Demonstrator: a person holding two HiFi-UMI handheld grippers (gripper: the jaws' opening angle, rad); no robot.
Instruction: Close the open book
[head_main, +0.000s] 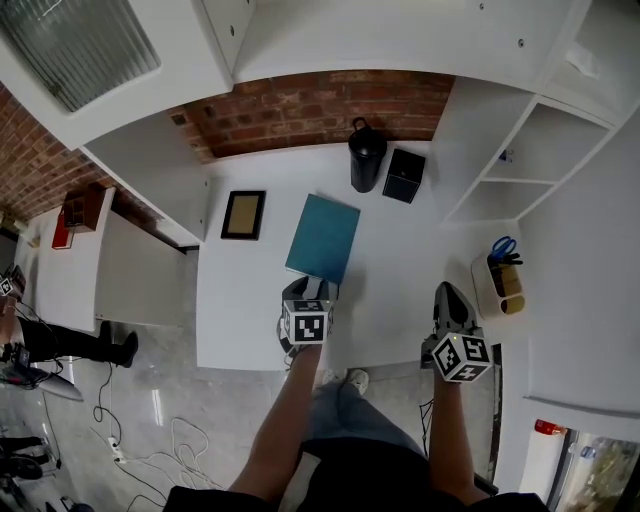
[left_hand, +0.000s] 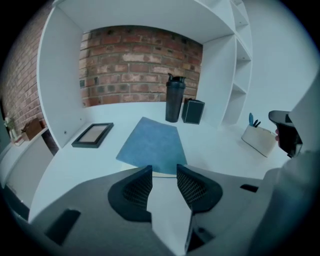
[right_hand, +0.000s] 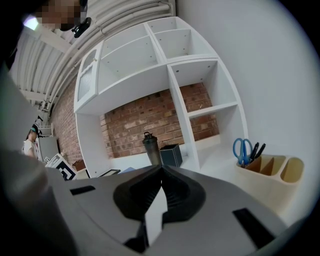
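A teal book (head_main: 323, 238) lies shut and flat on the white desk (head_main: 250, 310), with its cover up. In the left gripper view the book (left_hand: 150, 145) sits just beyond the jaws, its near edge showing pale pages. My left gripper (head_main: 308, 292) hovers at that near edge, open (left_hand: 164, 171), with nothing between its pads. My right gripper (head_main: 447, 295) is off to the right near the desk's front edge, well away from the book. Its jaws (right_hand: 161, 172) are shut and empty, pointing up toward the shelves.
A black shaker bottle (head_main: 366, 155) and a black box (head_main: 403, 175) stand at the back by the brick wall. A dark picture frame (head_main: 243, 214) lies left of the book. A cream pen holder (head_main: 500, 283) with blue scissors sits at the right. White shelves (head_main: 520, 160) rise on the right.
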